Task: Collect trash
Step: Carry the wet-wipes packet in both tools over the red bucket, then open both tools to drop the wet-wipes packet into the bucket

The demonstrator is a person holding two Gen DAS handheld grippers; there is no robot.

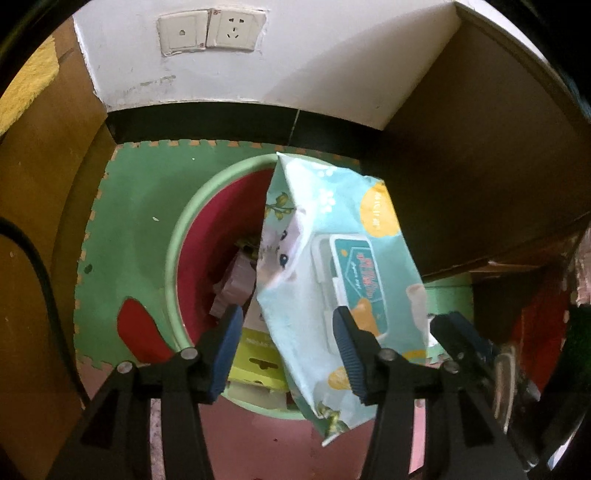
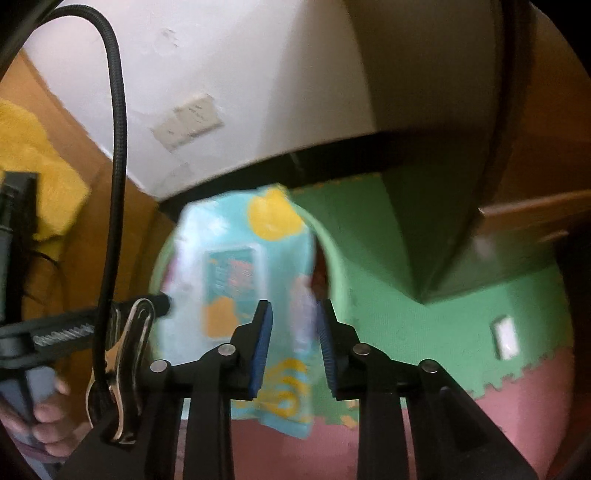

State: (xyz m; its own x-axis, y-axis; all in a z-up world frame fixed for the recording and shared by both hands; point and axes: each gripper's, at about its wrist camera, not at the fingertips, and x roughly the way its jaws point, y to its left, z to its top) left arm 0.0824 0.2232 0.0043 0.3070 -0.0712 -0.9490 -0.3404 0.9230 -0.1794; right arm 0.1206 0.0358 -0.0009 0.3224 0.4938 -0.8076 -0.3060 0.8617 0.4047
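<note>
A pale blue wet-wipe pack (image 1: 332,266) with a teal lid hangs tilted over a round bin (image 1: 173,258) that has a green rim and a red inside. My left gripper (image 1: 288,343) is open: the pack lies against its right finger, and the left finger stands clear of it. In the right wrist view the pack (image 2: 240,280) is blurred and its lower right edge runs between the pads of my right gripper (image 2: 294,343), which is open with a narrow gap. The bin's rim (image 2: 336,266) shows behind it. A pinkish scrap (image 1: 236,284) and a yellow box (image 1: 258,354) lie in the bin.
The bin stands on a green and pink foam mat (image 1: 140,221) against a white wall with sockets (image 1: 232,29). A brown cabinet (image 1: 480,166) is close on the right, cardboard (image 1: 37,184) on the left. A hand (image 2: 48,417) and a white scrap (image 2: 506,336) show.
</note>
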